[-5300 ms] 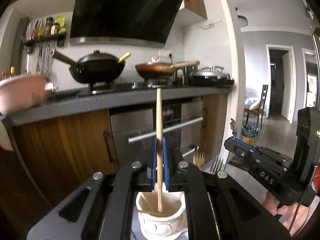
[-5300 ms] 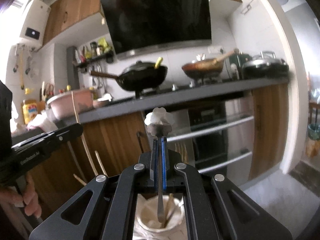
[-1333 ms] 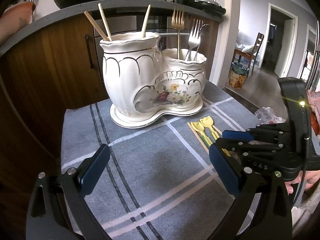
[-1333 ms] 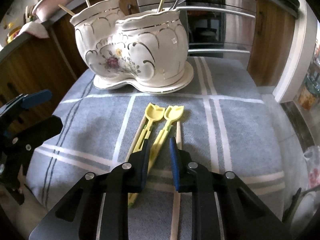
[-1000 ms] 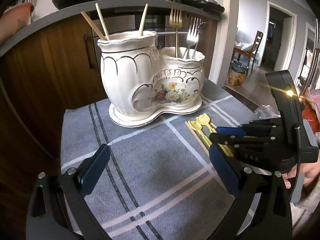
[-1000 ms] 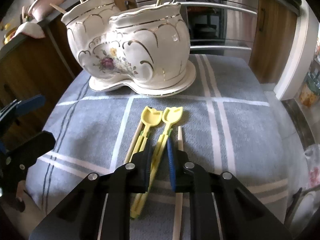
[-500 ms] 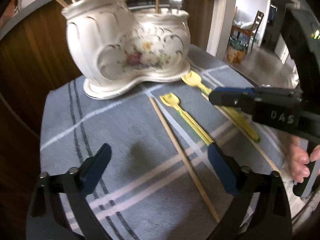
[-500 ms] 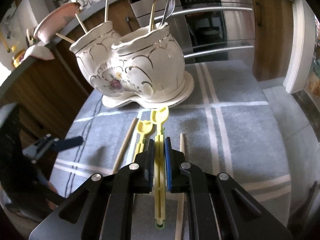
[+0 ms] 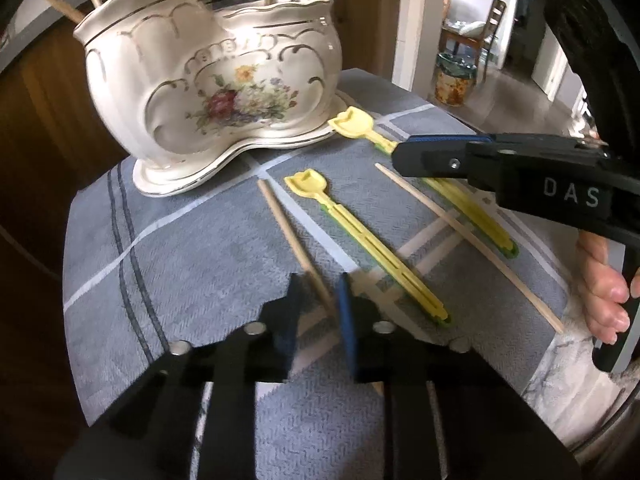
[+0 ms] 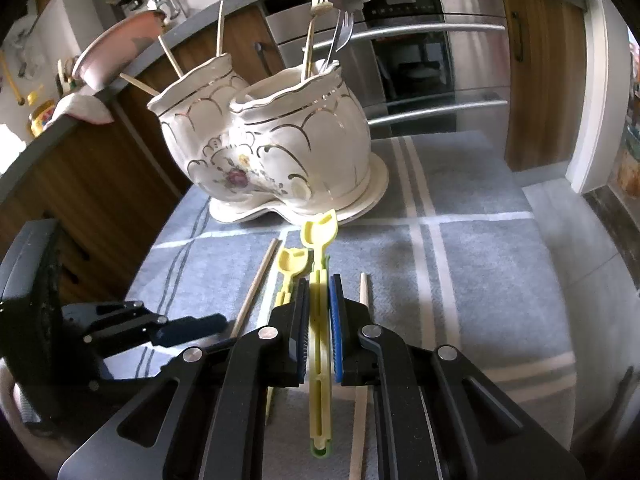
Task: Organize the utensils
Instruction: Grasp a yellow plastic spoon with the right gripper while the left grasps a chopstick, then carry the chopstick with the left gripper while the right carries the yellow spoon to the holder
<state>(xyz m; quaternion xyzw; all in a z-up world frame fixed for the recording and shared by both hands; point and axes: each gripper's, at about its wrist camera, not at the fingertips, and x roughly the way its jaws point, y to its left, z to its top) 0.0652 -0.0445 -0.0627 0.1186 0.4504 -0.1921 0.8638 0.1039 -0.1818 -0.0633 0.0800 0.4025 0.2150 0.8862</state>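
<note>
A yellow plastic spoon (image 10: 319,320) sits clamped in the right gripper (image 10: 319,322), its scoop end pointing at the base of the white floral ceramic utensil holder (image 10: 280,148). Beside it, a second yellow spoon (image 9: 360,236) lies flat on the grey checked cloth (image 9: 180,248) covering the desk. The left gripper (image 9: 320,312) has just been closing, and its blue pads now pinch the near end of a wooden chopstick (image 9: 292,236) lying on the cloth. Another chopstick (image 9: 468,246) lies loose, further right. Up in the holder, forks (image 10: 320,0) fill the right compartment and chopsticks (image 10: 219,28) the left.
</note>
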